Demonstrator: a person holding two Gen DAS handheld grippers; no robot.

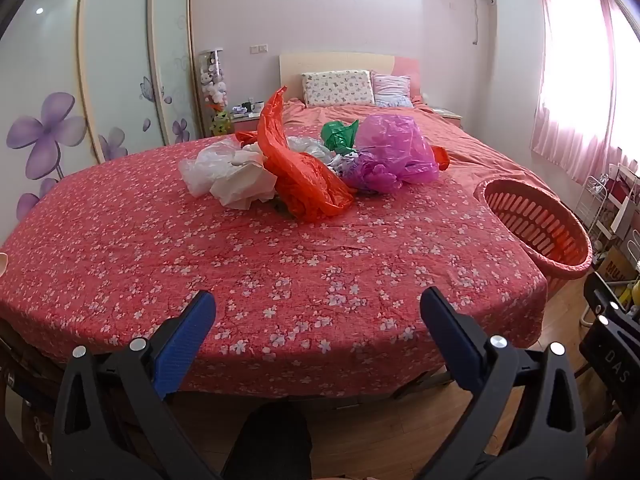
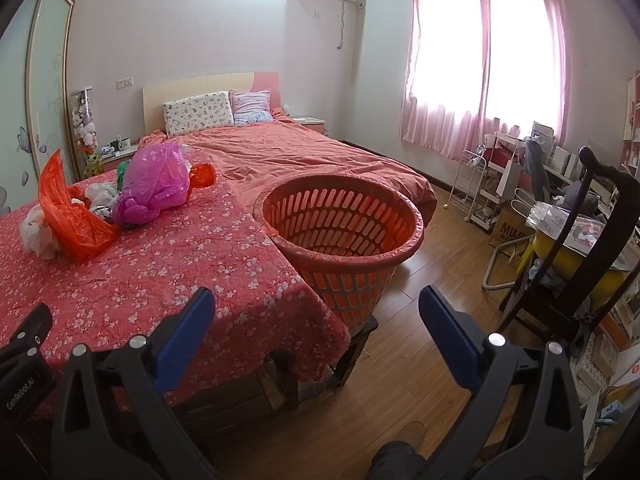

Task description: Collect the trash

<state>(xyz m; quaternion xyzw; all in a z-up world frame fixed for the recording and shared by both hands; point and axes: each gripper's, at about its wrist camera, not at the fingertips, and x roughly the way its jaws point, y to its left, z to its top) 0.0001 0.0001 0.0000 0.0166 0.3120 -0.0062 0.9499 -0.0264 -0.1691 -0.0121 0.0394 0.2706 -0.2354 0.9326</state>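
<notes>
A heap of crumpled plastic bags lies on a table with a red flowered cloth [image 1: 200, 260]: an orange-red bag [image 1: 296, 168], a white bag [image 1: 236, 178], a purple bag [image 1: 394, 152] and a green bag [image 1: 340, 134]. The heap also shows in the right wrist view, with the orange-red bag [image 2: 68, 216] and purple bag [image 2: 154, 184]. An orange slotted basket [image 2: 340, 236] stands at the table's right edge, also in the left wrist view [image 1: 536, 224]. My left gripper [image 1: 318, 312] is open and empty, short of the table's near edge. My right gripper [image 2: 316, 312] is open and empty, low in front of the basket.
A bed [image 2: 304, 148] with a coral cover lies behind the table. A dark wooden chair [image 2: 592, 248] and cluttered shelves [image 2: 500, 184] stand at the right. Wooden floor [image 2: 432, 264] runs between basket and chair. A wardrobe with flower prints [image 1: 48, 92] is at the left.
</notes>
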